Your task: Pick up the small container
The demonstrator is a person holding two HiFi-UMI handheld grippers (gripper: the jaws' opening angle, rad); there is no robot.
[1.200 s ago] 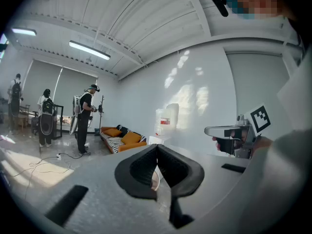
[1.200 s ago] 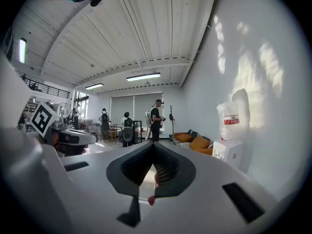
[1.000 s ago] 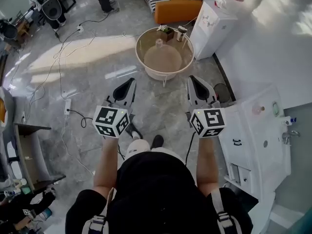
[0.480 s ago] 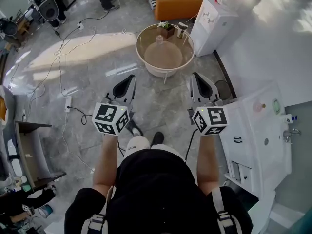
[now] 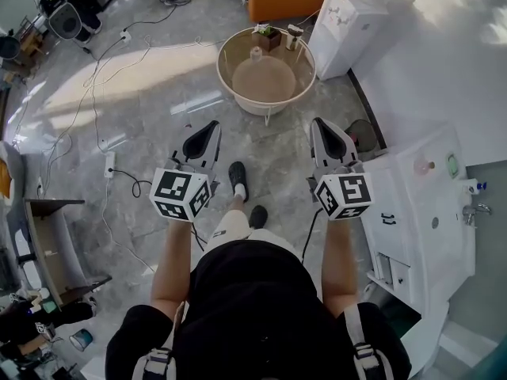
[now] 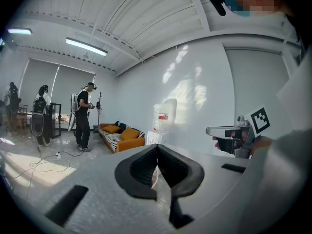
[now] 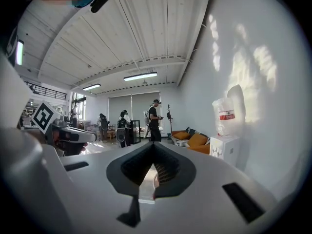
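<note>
Head view puts the small container (image 5: 295,36) on the far side of the round glass table (image 5: 231,81), beside a little potted plant (image 5: 268,37) and close to the water dispenser (image 5: 342,18). It is well apart from both grippers, with bare floor between us and the table.

The left gripper (image 5: 209,126) and right gripper (image 5: 318,123) are held level and side by side. On each one the jaws are pressed together with nothing between them.

I judge this to be the approach step. To do it well I would get close to the table first, then spread the jaws of the right gripper, which is nearer that side. I would come at the container from the near side and keep clear of the plant.

The left gripper view and right gripper view look level across the room. They show the meeting jaw tips plainly, plus the orange sofa (image 6: 122,135) and standing people. Neither shows the container, so only the head view can guide me to it.
</note>
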